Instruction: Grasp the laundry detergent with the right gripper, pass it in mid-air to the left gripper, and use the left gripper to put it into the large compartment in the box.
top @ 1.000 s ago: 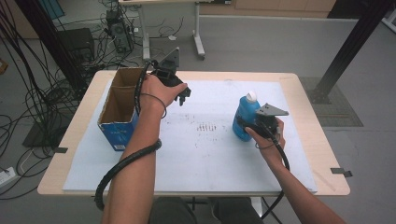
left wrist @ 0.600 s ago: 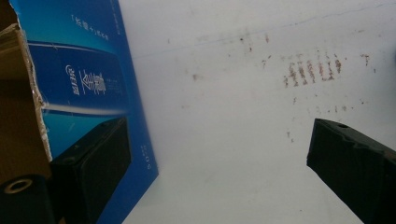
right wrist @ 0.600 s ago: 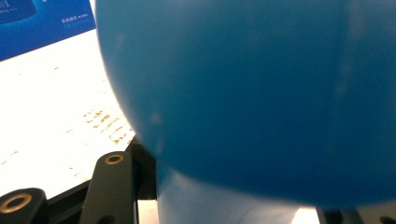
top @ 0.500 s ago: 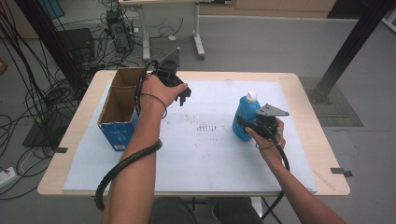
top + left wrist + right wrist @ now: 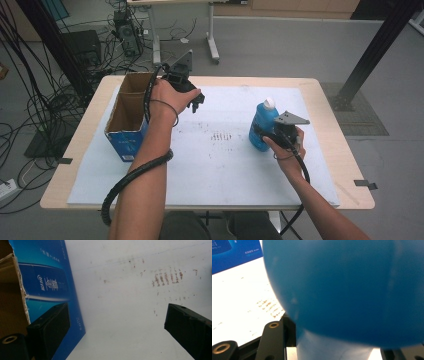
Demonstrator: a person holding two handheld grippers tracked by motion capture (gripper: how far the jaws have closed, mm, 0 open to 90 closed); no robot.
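1. Bottle: blue w/ white cap, upright on the white mat, right of centre. Same spot as 0.5 s and 1 s ago; no shift seen.
2. Right gripper holds the bottle's near-right side, jaws closed on its body. In the right gripper view the blue body sits right against the jaw base. Right hand comes in from near-right, wrist low, cable trailing back along the forearm. Pose unchanged vs earlier.
3. Left gripper hovers over the far-left mat, just right of the box. Jaws wide apart, nothing between them; left gripper view shows bare mat in the gap and the box's blue side beside one jaw. Left hand is about where it was.
4. Box: open-topped cardboard, blue outside, at the mat's left edge. Brown smudges mid-mat between box & bottle.
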